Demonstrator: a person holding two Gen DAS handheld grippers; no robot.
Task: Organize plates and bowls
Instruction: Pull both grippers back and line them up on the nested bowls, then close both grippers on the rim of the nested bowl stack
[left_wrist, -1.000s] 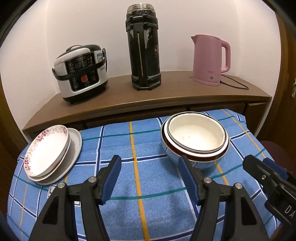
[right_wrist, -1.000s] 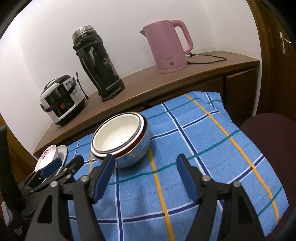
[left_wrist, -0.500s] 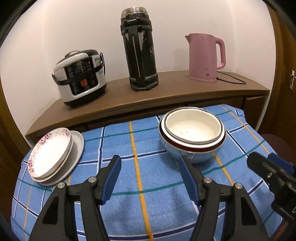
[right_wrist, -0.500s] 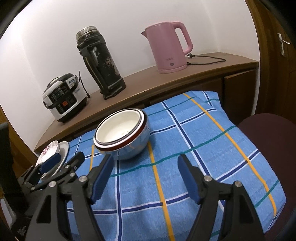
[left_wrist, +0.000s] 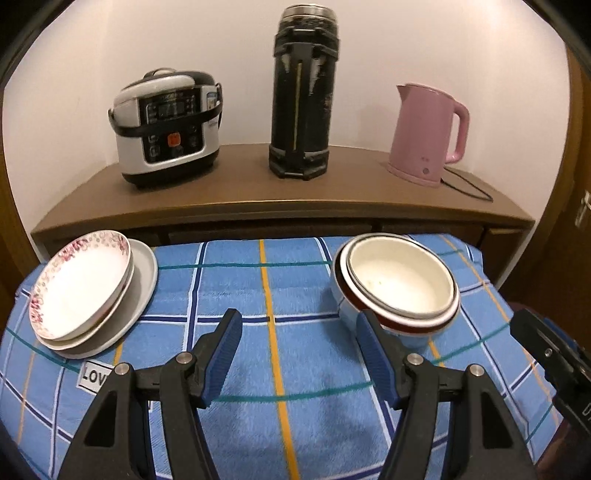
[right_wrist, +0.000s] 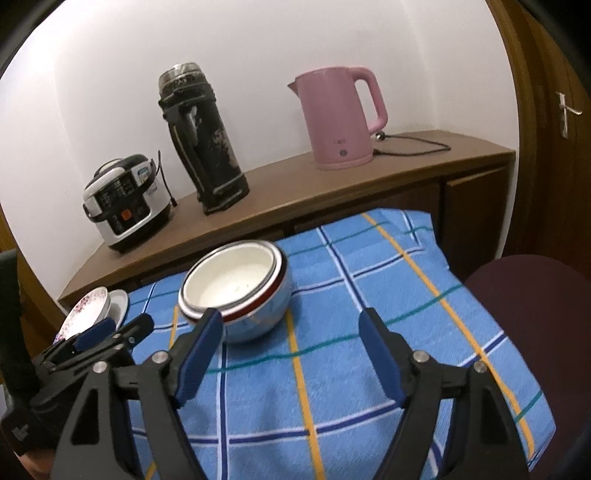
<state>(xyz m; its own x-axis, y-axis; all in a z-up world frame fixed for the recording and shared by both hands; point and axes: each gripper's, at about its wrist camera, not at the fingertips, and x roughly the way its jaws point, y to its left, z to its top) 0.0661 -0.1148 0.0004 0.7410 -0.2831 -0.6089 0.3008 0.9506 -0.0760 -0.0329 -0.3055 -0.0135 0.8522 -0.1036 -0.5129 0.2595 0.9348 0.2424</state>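
A: Both tongs, left tongs (left_wrist: 299, 354) and right tongs (right_wrist: 291, 350), hang wide apart, empty; the right's are widening.

B: Progress?

A: Plates (left_wrist: 85, 288) sit stacked at left, bowls (left_wrist: 397, 288) nested at right on the bench (left_wrist: 295, 406). Sorting looks nearly finished.

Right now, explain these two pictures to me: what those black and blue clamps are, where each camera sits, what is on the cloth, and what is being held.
A person holds one clamp-like tool in each hand; a camera on each looks along its two fingers. One picture is from the left tool, the other from the right tool, whose jaws are opening. Neither holds anything. On the blue checked cloth stand nested bowls at the right and a floral plate stack at the left. Behind, on a wooden sideboard, are a rice cooker, a black flask and a pink kettle.
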